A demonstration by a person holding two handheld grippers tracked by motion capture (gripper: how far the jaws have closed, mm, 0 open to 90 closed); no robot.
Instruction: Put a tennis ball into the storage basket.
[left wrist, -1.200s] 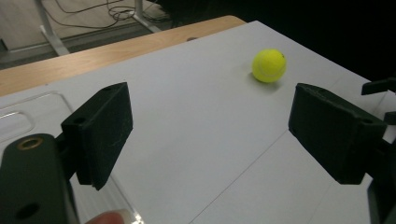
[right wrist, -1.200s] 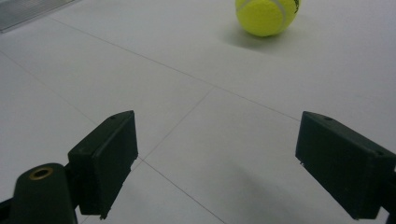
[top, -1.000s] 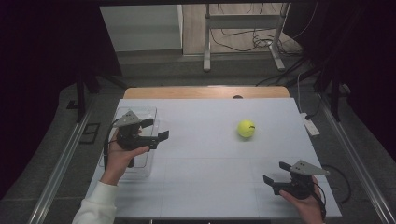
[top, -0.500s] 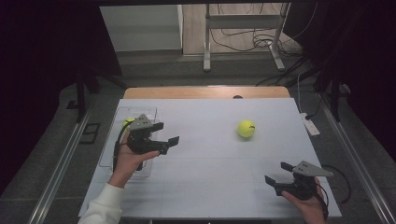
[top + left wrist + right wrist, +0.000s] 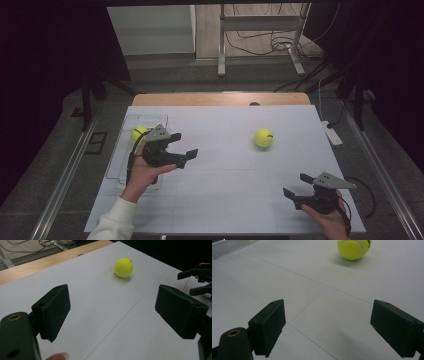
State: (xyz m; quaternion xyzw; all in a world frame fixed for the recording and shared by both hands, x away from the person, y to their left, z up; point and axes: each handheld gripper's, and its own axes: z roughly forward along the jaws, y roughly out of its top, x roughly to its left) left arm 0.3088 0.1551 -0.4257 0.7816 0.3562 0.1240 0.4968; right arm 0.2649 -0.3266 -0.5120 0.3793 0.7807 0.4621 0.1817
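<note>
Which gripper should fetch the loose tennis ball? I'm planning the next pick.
Probably the left gripper: open, empty, raised and aimed across the table at the tennis ball. The right gripper, also open, sits low at the near edge, though about as close.

Tennis ball (image 5: 354, 248) beyond wide-spread claw (image 5: 337, 330)

Pretty even overhead light on the white surface (image 5: 225, 165), everything around it falls off to near black. The tennis ball (image 5: 354, 248) throws a soft shadow, close-up jaws look a bit blurry.
</note>
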